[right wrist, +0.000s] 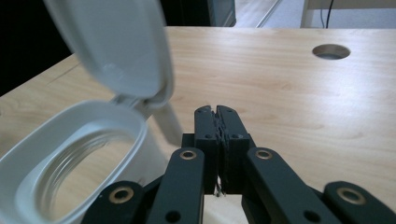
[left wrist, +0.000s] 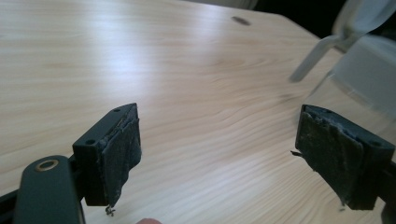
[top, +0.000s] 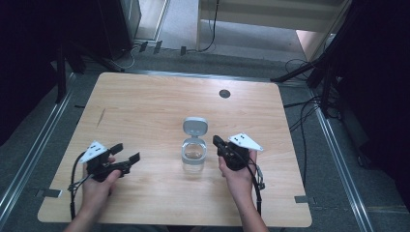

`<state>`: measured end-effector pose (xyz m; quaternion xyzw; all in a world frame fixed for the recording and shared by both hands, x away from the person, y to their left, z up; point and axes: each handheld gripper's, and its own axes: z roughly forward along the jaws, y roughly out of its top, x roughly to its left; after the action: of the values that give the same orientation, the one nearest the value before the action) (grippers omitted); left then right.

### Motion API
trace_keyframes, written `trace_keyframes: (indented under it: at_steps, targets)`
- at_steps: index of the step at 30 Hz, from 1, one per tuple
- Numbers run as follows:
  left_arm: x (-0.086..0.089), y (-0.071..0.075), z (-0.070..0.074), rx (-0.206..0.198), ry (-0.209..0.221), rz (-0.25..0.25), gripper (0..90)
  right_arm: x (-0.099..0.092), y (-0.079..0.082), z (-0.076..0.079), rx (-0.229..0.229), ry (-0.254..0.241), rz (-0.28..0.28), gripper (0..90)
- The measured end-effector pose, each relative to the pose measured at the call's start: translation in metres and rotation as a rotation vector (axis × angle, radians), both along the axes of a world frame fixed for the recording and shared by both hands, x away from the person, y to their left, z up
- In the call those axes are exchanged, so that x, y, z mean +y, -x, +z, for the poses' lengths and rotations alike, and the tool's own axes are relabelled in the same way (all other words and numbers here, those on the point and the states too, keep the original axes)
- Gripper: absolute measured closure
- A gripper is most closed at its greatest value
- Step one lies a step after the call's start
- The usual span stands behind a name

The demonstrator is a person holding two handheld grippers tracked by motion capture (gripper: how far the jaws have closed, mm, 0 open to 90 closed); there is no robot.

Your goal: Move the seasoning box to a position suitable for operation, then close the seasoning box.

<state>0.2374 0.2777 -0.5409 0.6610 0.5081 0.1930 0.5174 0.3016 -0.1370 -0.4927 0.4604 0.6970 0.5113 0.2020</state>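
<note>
**Open jar flanked by two hand-held grippers**

Grey floor, trailing cables and dark stands are seen surrounding a pale wooden bench (top: 145, 101), which is carrying a clear jar (top: 194, 154) near its middle. The jar's white hinged lid (top: 195, 125) is being held up and back, on the far side of the mouth, so the opening is left exposed. A small round hole (top: 224, 94) is seen set into the bench top well beyond the jar.

The left hand-held gripper (top: 127, 152) is being held low over the bench to the left of the jar, well apart from it, with its jaws spread wide and nothing between its worn pads (left wrist: 122, 149). The right hand-held gripper (top: 216, 141) is being held just beside the jar's right side, its jaws pressed together on nothing; in the right gripper view the closed tips (right wrist: 219, 112) are seen lying next to the lid's hinge. Whether they are touching the jar cannot be told.
</note>
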Motion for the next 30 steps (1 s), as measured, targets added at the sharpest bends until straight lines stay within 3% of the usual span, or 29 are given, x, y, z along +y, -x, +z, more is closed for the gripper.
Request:
trace_keyframes:
  at_steps: [1, 3, 5, 9, 11, 14, 16, 21, 25, 26, 28, 29, 30]
  targets:
    - [0.0, 0.0, 0.0, 0.0, 0.0, 0.0, 14.2, 0.0, 0.0, 0.0, 0.0, 0.0, 0.0, 88.2]
    - [0.016, 0.005, -0.004, 0.018, -0.009, 0.022, 14.2, -0.001, -0.006, 0.004, 0.004, -0.003, -0.001, 86.7]
    - [0.037, 0.011, -0.005, 0.028, 0.036, 0.061, 14.3, -0.003, -0.014, 0.009, 0.007, -0.013, -0.007, 86.4]
    - [0.049, 0.014, -0.005, 0.026, 0.014, 0.098, 14.8, -0.001, -0.02, 0.014, 0.006, -0.012, -0.013, 86.4]
    - [0.053, 0.015, -0.006, 0.024, 0.037, 0.093, 15.0, 0.0, -0.023, 0.018, -0.001, -0.013, -0.009, 86.4]
    - [0.051, 0.015, -0.008, 0.015, 0.058, 0.07, 14.8, 0.004, -0.033, 0.024, -0.018, -0.001, -0.001, 86.7]
    - [0.048, 0.013, -0.009, 0.02, 0.037, 0.078, 14.8, 0.005, -0.036, 0.026, -0.017, -0.004, 0.0, 86.8]
    - [0.051, 0.009, -0.012, 0.061, 0.064, 0.1, 14.8, 0.011, -0.05, 0.036, -0.007, -0.019, 0.017, 86.7]
    - [0.046, 0.007, -0.012, 0.068, 0.023, 0.098, 14.8, 0.017, -0.061, 0.041, -0.006, -0.024, 0.042, 86.5]
    - [0.043, 0.007, -0.012, 0.067, -0.005, 0.095, 14.8, 0.02, -0.065, 0.044, -0.01, -0.02, 0.051, 86.4]
    - [0.041, 0.007, -0.012, 0.065, -0.021, 0.096, 14.8, 0.021, -0.066, 0.046, -0.008, -0.019, 0.052, 86.4]
    - [0.039, 0.008, -0.012, 0.062, -0.03, 0.093, 14.8, 0.024, -0.067, 0.049, -0.024, -0.025, 0.088, 86.1]
    - [0.039, 0.008, -0.012, 0.062, -0.03, 0.093, 14.8, 0.024, -0.067, 0.049, -0.024, -0.025, 0.088, 86.1]
